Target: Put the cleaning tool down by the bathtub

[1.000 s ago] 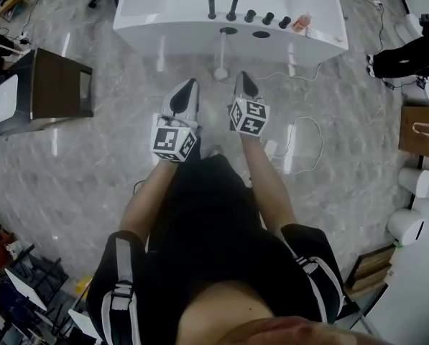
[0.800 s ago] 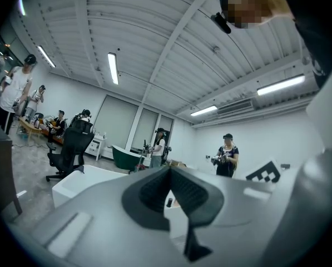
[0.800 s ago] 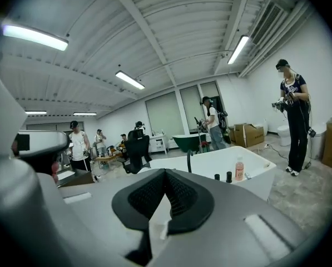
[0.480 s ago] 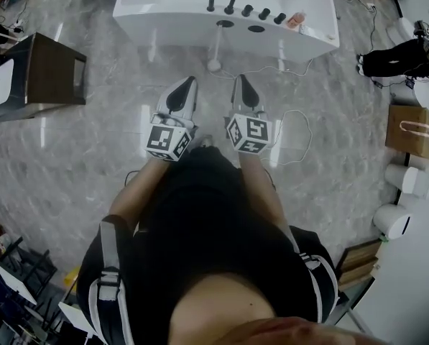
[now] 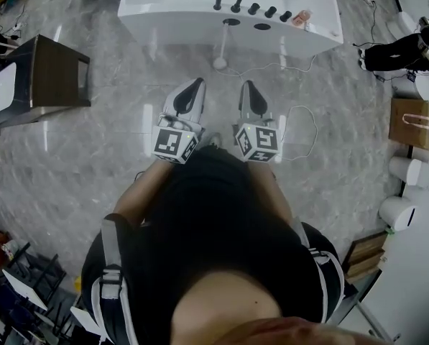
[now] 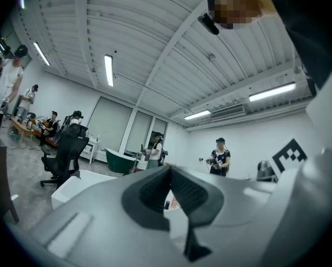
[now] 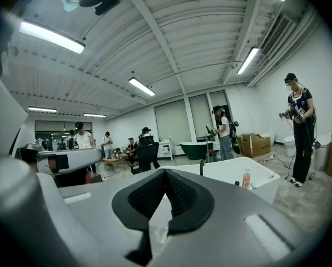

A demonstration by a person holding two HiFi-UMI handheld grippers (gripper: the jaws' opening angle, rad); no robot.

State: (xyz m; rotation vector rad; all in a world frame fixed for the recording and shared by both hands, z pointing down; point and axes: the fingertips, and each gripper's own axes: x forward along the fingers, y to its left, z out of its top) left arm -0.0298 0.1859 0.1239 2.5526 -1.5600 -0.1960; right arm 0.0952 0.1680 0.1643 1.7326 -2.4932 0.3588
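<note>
The white bathtub (image 5: pixel 171 13) lies across the top of the head view, with black tap fittings (image 5: pixel 261 9) on its near rim. The cleaning tool (image 5: pixel 220 52), a white stick with a round head, stands on the floor and leans against the tub's near side. My left gripper (image 5: pixel 192 85) and right gripper (image 5: pixel 247 86) hover side by side over the marble floor, a short way back from the tool, both shut and empty. In the gripper views the left gripper (image 6: pixel 170 171) and right gripper (image 7: pixel 164 174) have their pads together, with the bathtub (image 7: pixel 254 179) beyond.
A dark side table (image 5: pixel 52 77) stands at left. A white cable (image 5: pixel 304 131) loops on the floor at right, near a brown paper bag (image 5: pixel 414 124) and white cylinders (image 5: pixel 404 171). A pink bottle (image 5: pixel 302 16) sits on the tub rim. Several people stand around the room.
Both grippers have drawn back a little from the tub and the leaning tool, and the view has shifted slightly. Both stay shut and empty.
</note>
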